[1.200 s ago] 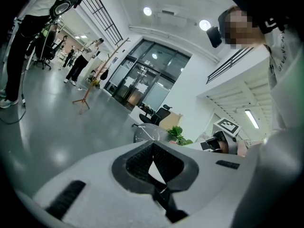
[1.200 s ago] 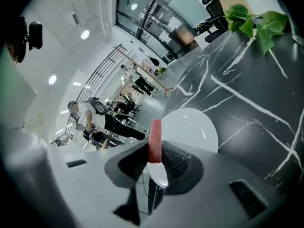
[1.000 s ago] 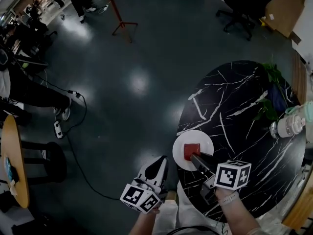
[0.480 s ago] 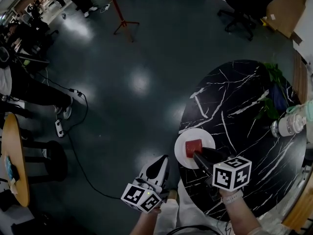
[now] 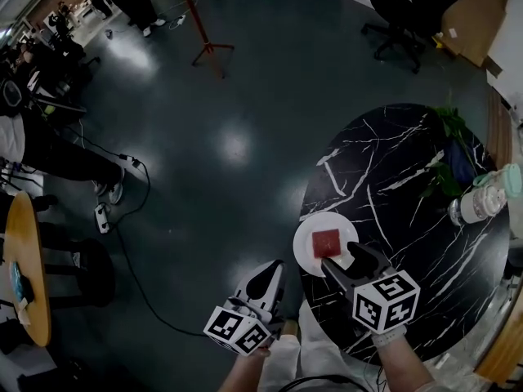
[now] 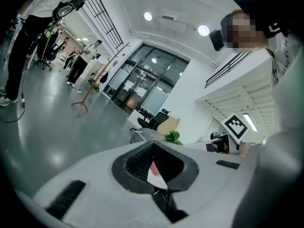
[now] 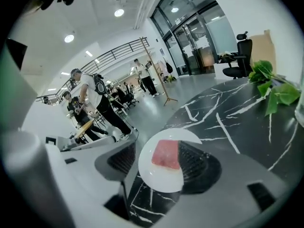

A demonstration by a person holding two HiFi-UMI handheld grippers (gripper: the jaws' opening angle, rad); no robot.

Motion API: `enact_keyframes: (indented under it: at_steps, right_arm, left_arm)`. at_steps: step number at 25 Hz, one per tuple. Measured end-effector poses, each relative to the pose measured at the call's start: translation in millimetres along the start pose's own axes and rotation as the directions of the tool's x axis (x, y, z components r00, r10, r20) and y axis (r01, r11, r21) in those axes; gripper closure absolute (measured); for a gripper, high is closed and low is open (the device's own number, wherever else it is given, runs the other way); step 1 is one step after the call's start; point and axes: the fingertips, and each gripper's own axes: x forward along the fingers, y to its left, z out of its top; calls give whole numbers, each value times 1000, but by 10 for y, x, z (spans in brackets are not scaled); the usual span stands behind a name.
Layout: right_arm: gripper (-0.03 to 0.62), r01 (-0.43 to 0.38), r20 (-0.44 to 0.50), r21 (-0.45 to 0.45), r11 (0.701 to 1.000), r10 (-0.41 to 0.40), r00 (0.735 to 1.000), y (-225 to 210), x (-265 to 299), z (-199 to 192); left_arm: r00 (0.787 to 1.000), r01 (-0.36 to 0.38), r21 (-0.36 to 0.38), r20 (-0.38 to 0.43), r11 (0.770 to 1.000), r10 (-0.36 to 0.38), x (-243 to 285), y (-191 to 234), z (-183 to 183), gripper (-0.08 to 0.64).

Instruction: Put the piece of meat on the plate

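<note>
The red piece of meat (image 5: 327, 242) lies flat on the small white plate (image 5: 307, 251) at the near left rim of the black marble table (image 5: 409, 186). My right gripper (image 5: 345, 261) hovers just behind the plate, jaws opening wide. In the right gripper view the meat (image 7: 166, 154) rests on the plate (image 7: 159, 182) between the spread pads (image 7: 195, 163), and neither pad presses on it. My left gripper (image 5: 270, 274) hangs off the table's left side over the floor, jaws together and empty; its view shows the closed pads (image 6: 135, 163).
A green plant (image 5: 452, 149) and a pale jar (image 5: 478, 206) stand at the table's far right. An office chair (image 5: 400, 6) and a red stand (image 5: 204, 35) are on the dark floor beyond. People and a wooden table (image 5: 20, 268) are at the left.
The right gripper's jaws have spread and let go of the meat, which now lies on the plate. That gripper has rolled and lifted slightly. The left gripper has stayed put.
</note>
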Motion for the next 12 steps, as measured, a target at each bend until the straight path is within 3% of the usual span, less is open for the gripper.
enact_keyframes:
  at_steps: [7, 8, 11, 12]
  right_arm:
    - [342, -92, 69, -12, 996, 93, 993, 400, -323, 47]
    - [359, -96, 84, -11, 995, 96, 992, 452, -383, 50]
    - [517, -77, 120, -10, 997, 77, 990, 540, -570, 33]
    - [528, -72, 125, -10, 997, 72, 990, 566, -636, 21]
  left_arm:
    - [999, 40, 22, 9, 999, -41, -138, -255, 157, 552]
    - [999, 50, 26, 9, 998, -50, -164, -299, 177, 551]
    - [996, 84, 41, 5, 996, -84, -255, -442, 232, 551]
    - [995, 96, 46, 3, 994, -96, -292, -498, 256, 552]
